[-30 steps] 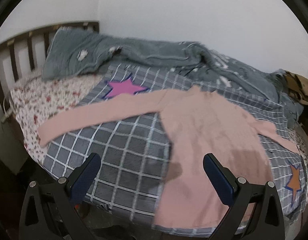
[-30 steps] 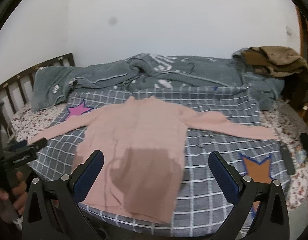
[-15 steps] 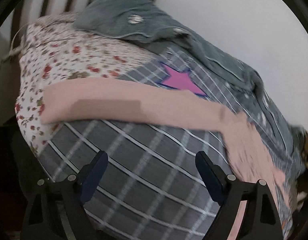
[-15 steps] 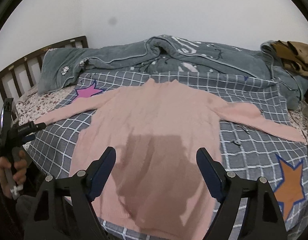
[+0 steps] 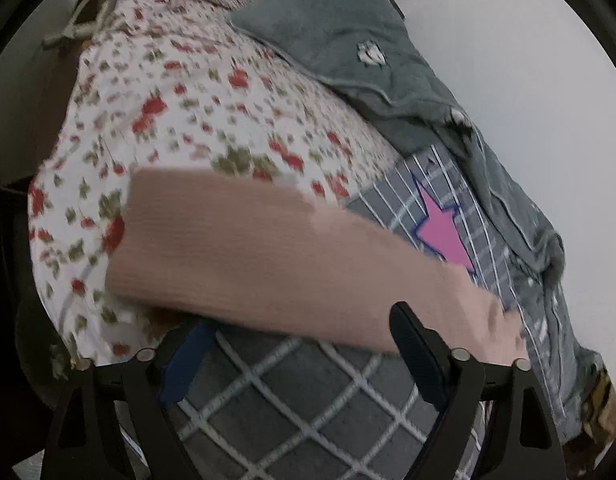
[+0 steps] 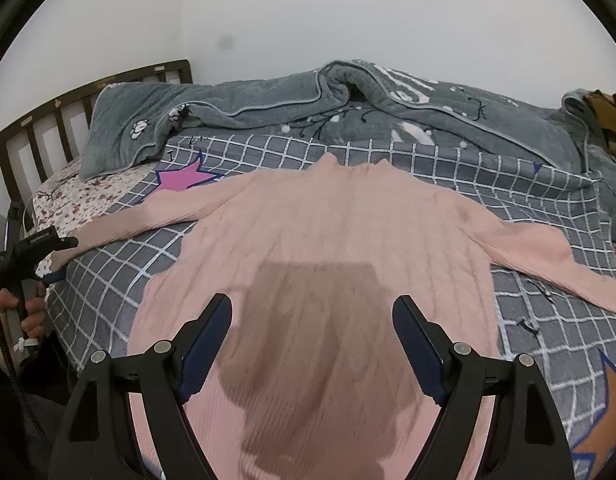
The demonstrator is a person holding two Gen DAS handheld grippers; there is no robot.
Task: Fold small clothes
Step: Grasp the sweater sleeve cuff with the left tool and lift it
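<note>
- Here's the pink sweater (image 6: 331, 240), spread flat and face-up on the bed, hem toward the camera, neck at twelve o'clock.
- It's a ribbed knit with lengthwise ridges down the body, and a big darker patch sits in the lower middle of the body, right ahead of the right gripper (image 6: 311, 336).
- Both sleeves are thrown out wide: one runs off toward nine o'clock, the other toward three o'clock.
- Underneath lies a grey checked blanket (image 6: 547, 320) with a pink star (image 6: 184, 178) at about ten o'clock from the sweater's neck and an orange star (image 6: 611, 408) down at four.
- Right gripper hangs over the hem, fingers parted wide, nothing between the pads, not touching the knit as far as I can see.
- Over on the left, the left gripper (image 5: 296, 344) is right at the sleeve (image 5: 248, 256), whose cuff end lies on the flowered sheet (image 5: 180, 92).
- Its jaws are closing, sleeve edge just ahead of them, pads not yet pressing the cloth.
- A person's hand (image 6: 26, 312) holds that left tool at the bed's edge.
- A rumpled grey quilt (image 6: 427, 120) lines the far side, wooden headboard (image 6: 68, 100) at ten o'clock.
</note>
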